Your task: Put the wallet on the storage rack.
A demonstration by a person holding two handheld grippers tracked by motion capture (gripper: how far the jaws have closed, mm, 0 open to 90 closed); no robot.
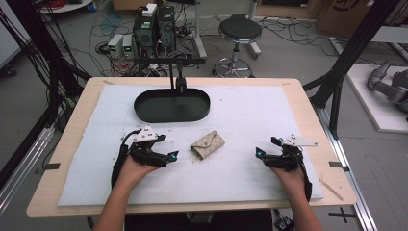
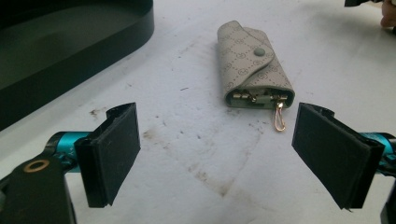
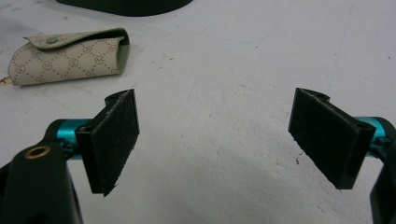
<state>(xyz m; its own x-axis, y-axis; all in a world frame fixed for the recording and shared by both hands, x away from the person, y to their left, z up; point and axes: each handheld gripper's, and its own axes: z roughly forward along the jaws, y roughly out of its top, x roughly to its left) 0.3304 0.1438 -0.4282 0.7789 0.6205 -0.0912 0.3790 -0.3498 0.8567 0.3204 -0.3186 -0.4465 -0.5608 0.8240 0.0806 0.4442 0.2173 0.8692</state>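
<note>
Inside the key case (image 2: 254, 65), keys barely show.

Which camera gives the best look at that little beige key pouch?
The left gripper view: the key pouch lies close ahead, showing its snap flap, open end and gold clip. The right gripper view catches it sideways at the edge; the high view shows it small between both grippers.

Robotics laboratory: black aluminium frame posts (image 1: 347, 53), tangled cables (image 1: 120, 24) and stacked black electronics boxes (image 1: 154, 29) on grey floor, round black stool (image 1: 239, 31) beyond the wooden table (image 1: 72, 130).
</note>
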